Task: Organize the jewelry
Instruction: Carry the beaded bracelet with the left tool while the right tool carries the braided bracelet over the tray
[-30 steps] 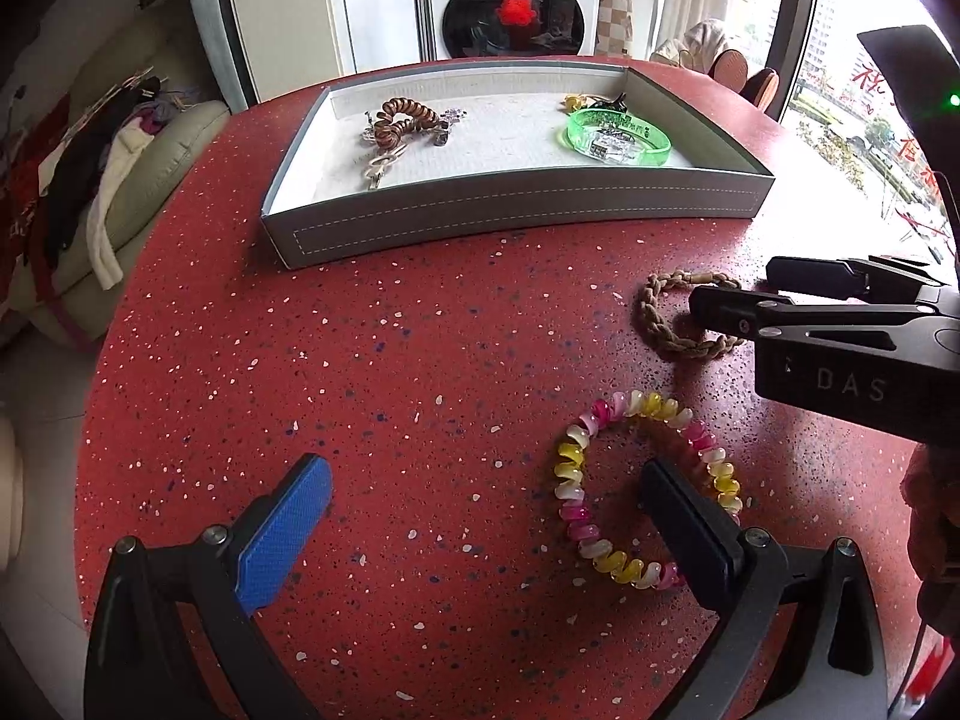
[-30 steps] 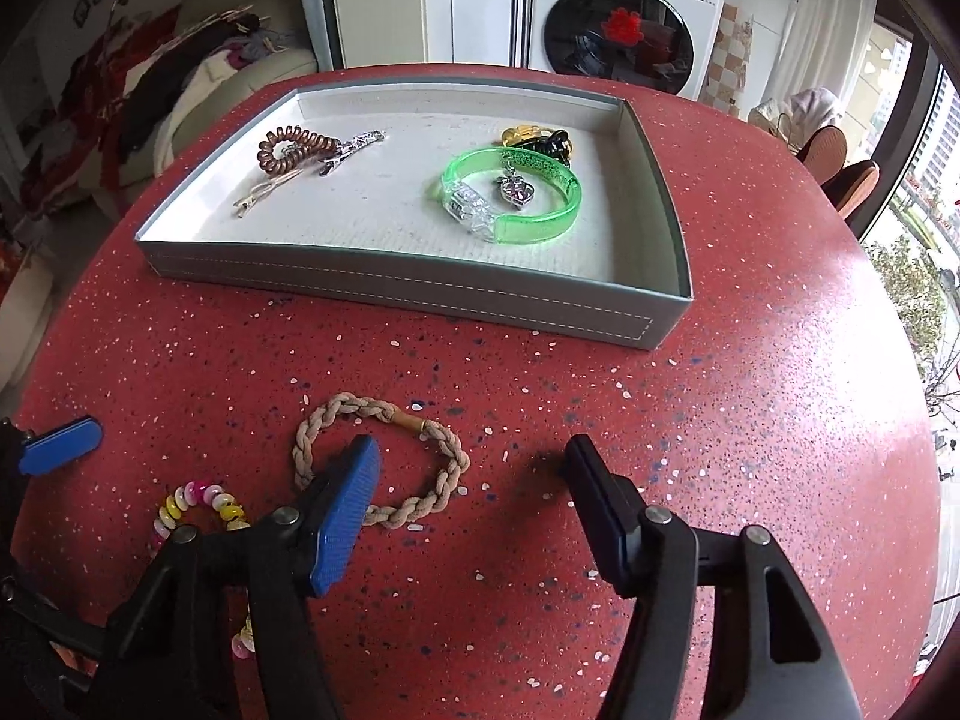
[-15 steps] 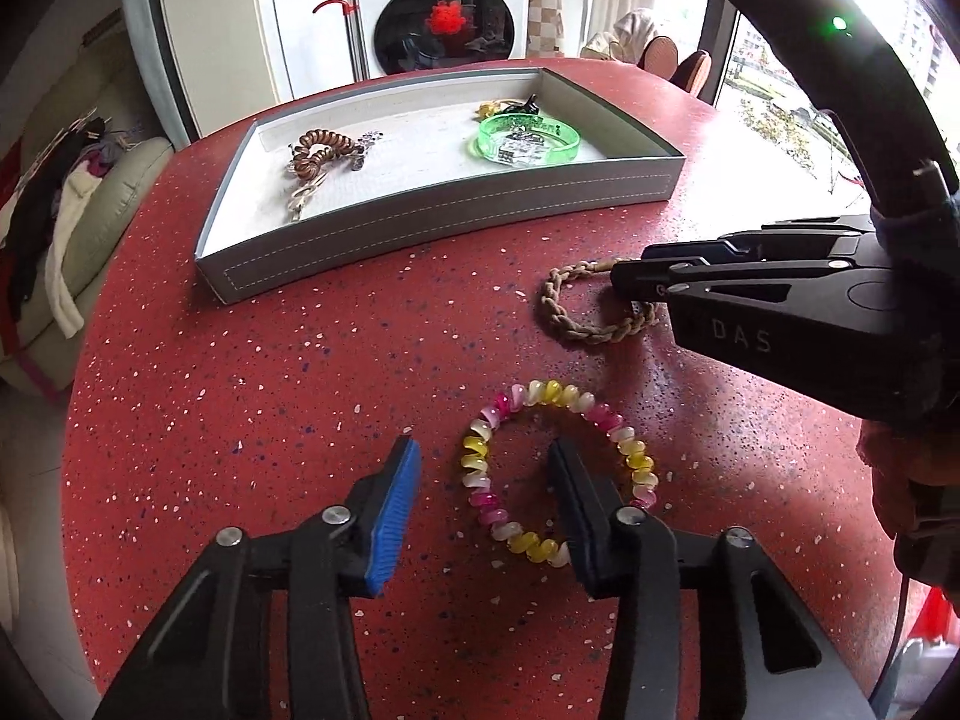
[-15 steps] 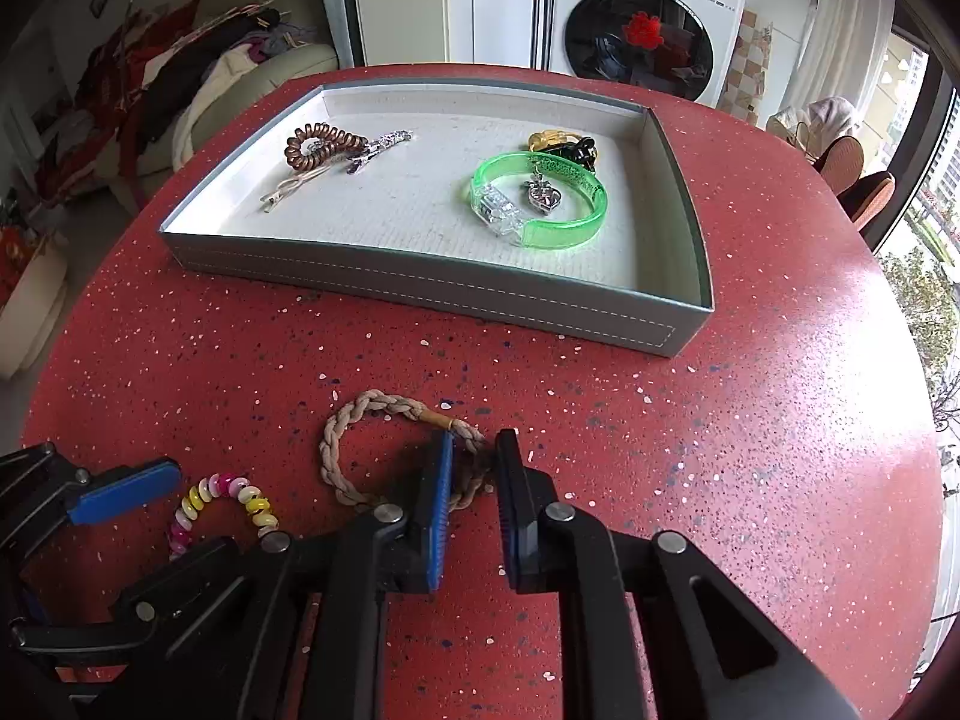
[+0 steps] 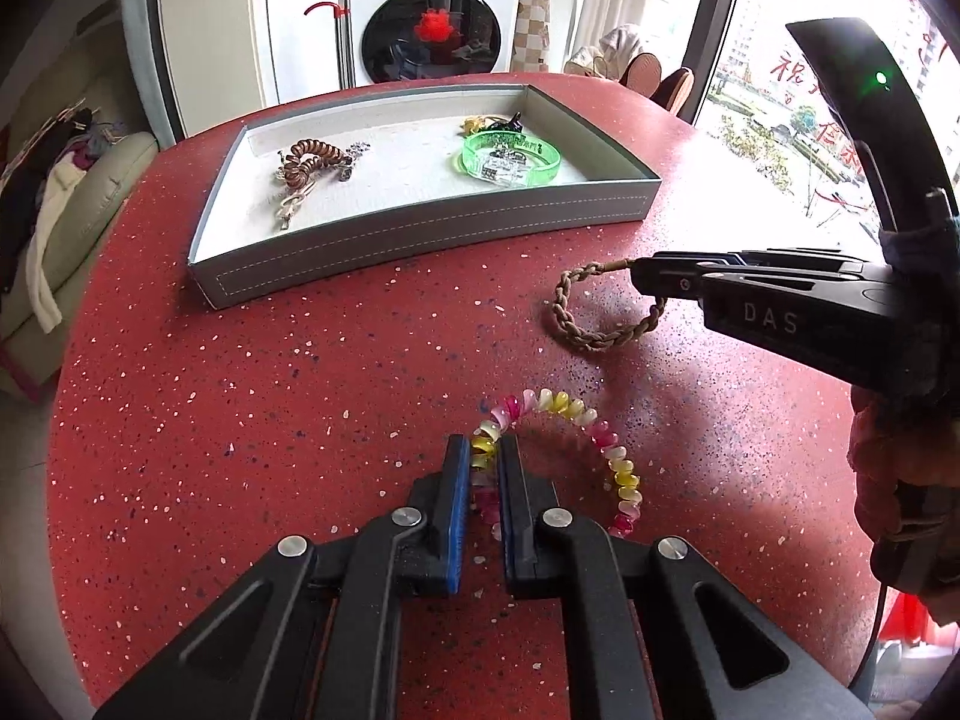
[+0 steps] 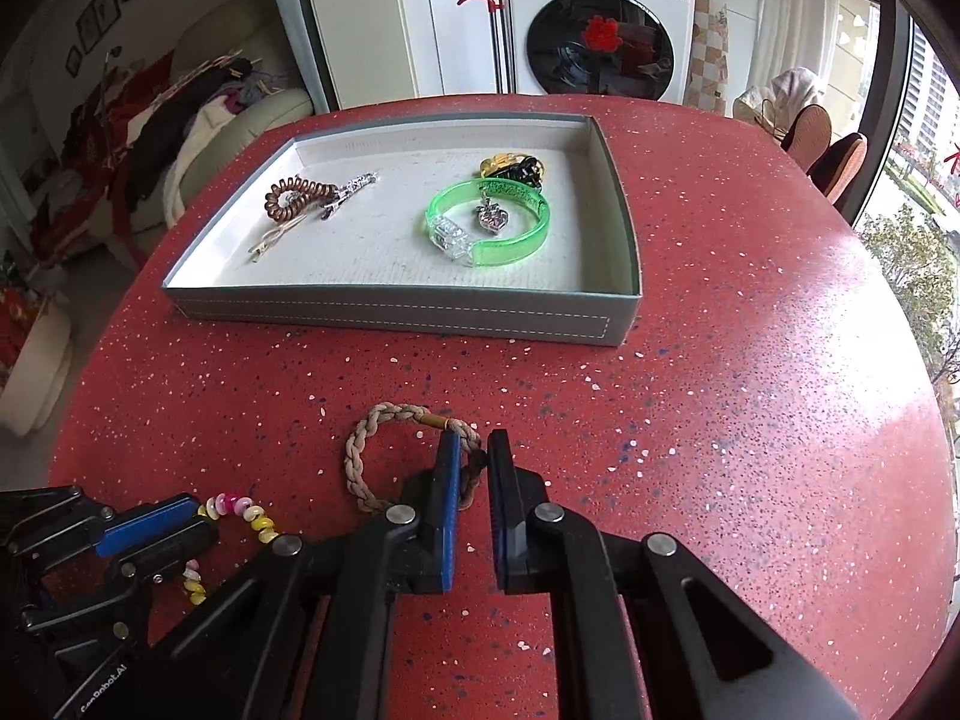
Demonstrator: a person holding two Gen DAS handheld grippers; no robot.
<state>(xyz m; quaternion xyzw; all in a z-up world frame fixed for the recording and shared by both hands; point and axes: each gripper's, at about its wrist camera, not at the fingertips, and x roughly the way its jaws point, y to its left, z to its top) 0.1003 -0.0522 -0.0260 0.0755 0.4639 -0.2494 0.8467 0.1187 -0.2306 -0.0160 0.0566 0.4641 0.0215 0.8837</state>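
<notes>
Both grippers were clenched on jewelry lying on the red speckled bench [image 6: 750, 420]. In the lower middle of the left wrist view, the left gripper [image 5: 483, 462] pinched the left arc of the multicolored coil bracelet [image 5: 576, 414], the rest of the loop trailing toward the right of the frame. In the right wrist view, the right gripper [image 6: 474, 456] had closed on the right side of the braided rope bracelet [image 6: 372, 438], whose loop lay just left of the fingers [image 6: 449, 468] at lower center. The gray tray [image 6: 396, 315] sat in the upper half of both views and already held a brown coil tie [image 6: 294, 198], a green bangle [image 6: 510, 234] and a few smaller pieces. The step in hand appeared to be lifting both pieces and carrying them to the tray. To do it well, each gripper should rise straight up so the dangling loop clears the tray's near wall, keep the pinch firm because both pieces are slack and could slip, travel apart to avoid tangling, and release low over bare lining in the tray's middle.
</notes>
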